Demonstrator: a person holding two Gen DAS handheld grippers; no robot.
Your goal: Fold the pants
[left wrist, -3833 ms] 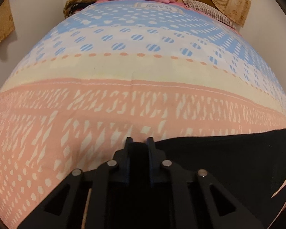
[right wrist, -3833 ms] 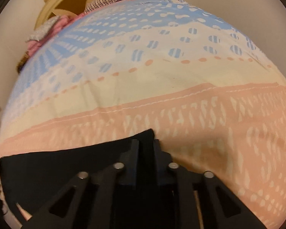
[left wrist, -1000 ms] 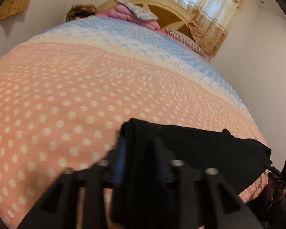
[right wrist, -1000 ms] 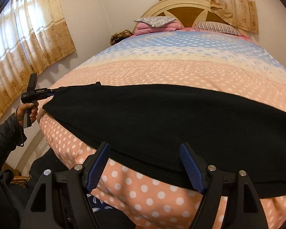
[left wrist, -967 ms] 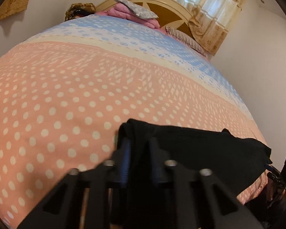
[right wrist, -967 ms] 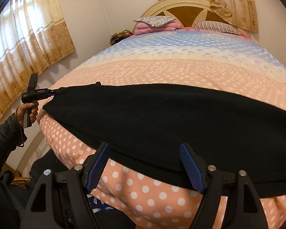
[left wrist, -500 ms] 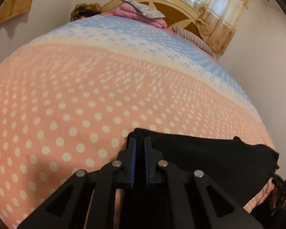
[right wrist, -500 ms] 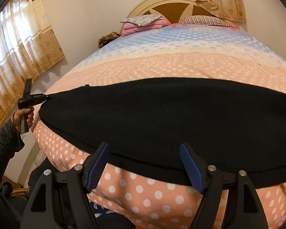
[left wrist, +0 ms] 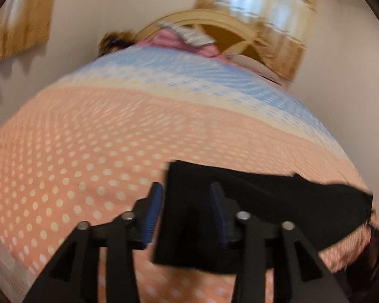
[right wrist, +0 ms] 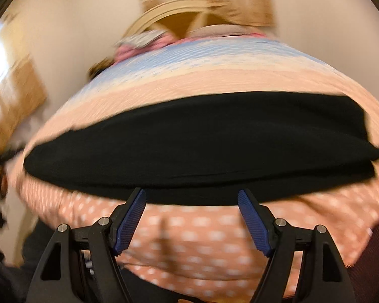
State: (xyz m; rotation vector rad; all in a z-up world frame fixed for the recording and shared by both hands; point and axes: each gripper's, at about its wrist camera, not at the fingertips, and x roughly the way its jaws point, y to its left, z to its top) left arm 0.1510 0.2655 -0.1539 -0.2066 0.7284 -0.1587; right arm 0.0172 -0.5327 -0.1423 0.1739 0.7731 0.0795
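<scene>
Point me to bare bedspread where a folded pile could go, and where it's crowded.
Free: the dotted pink bedspread left of the black pants, and the blue band between pants and pillows. Crowded: the near edge, where the pants span most of the width, and the headboard end.

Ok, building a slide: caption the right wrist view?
Open right gripper poised over black pants laid flat across the polka-dot bedspread.

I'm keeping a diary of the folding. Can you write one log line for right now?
pants: flat on bed | left gripper: just opened, pants end between, not pinched | right gripper: open, empty
</scene>
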